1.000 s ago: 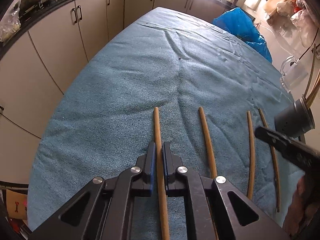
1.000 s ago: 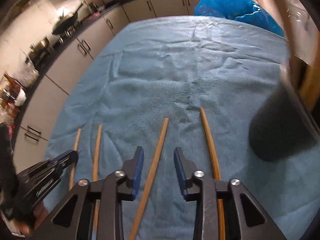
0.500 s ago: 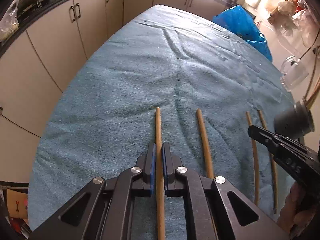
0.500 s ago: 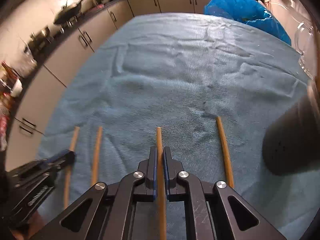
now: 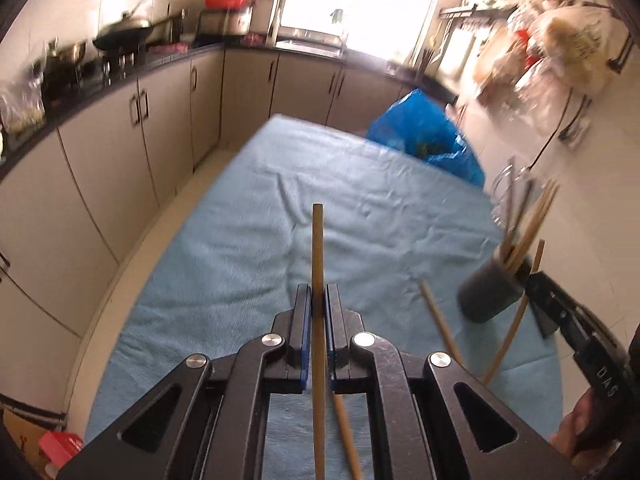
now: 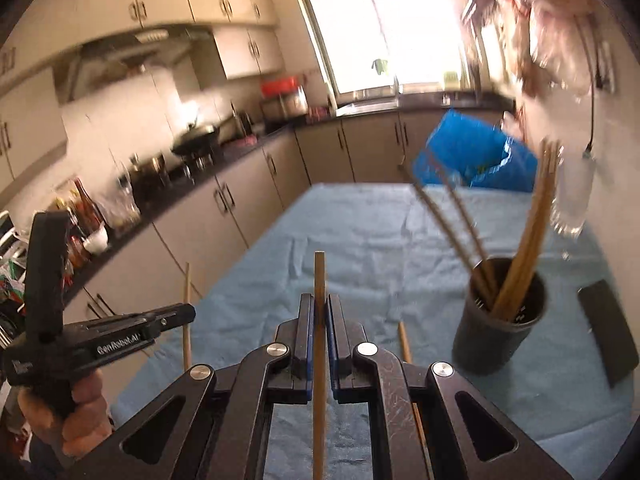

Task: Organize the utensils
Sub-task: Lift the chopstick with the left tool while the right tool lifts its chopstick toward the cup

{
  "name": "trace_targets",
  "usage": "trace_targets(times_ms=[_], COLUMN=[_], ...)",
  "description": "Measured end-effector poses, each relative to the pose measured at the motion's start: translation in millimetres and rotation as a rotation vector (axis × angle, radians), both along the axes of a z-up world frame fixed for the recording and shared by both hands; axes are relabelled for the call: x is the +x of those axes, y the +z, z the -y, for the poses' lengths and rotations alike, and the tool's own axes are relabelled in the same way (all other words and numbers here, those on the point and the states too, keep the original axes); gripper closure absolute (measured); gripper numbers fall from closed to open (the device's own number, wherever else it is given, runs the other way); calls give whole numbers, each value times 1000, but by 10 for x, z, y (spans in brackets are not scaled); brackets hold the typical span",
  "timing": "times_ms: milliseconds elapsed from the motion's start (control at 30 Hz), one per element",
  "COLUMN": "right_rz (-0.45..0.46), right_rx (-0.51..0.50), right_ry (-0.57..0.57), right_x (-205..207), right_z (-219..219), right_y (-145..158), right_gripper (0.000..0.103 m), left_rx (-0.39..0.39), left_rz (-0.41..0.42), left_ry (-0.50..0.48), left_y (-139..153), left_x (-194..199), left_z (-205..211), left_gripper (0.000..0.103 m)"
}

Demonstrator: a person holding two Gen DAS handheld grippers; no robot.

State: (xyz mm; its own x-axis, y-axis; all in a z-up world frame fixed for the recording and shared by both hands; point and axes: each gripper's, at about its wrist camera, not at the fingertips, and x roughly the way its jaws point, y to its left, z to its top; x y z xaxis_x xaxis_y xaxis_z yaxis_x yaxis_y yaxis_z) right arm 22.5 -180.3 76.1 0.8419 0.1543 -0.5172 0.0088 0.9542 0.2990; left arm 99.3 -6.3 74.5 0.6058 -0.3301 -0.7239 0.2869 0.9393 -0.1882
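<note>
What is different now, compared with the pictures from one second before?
The right tool closed on a chopstick. Both tools then lifted their chopsticks off the blue cloth; the left tool kept its chopstick clamped. Two chopsticks remain on the cloth, and the dark holder stays upright.

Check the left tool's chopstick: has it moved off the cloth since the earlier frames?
Yes. The chopstick, clamped in the left tool, has risen off the blue cloth; it now points toward the far cabinets.

Blue bag right of centre, wok on the stove upper left, bright window at top, dark flat object at right
</note>
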Motion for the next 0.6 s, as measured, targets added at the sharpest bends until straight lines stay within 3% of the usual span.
trace_targets(times_ms=[200, 600], right_rz=[79, 132], right_rx=[8, 29], right_ry=[-24, -63], right_x=[-205, -439], right_z=[47, 198], right_y=[172, 307], right_gripper=[97, 97], left_rx=[-8, -9], left_rz=[61, 103], left_ry=[-20, -33], left_y=[264, 491], left_x=[-172, -301], left_z=[66, 126], left_gripper=[97, 97])
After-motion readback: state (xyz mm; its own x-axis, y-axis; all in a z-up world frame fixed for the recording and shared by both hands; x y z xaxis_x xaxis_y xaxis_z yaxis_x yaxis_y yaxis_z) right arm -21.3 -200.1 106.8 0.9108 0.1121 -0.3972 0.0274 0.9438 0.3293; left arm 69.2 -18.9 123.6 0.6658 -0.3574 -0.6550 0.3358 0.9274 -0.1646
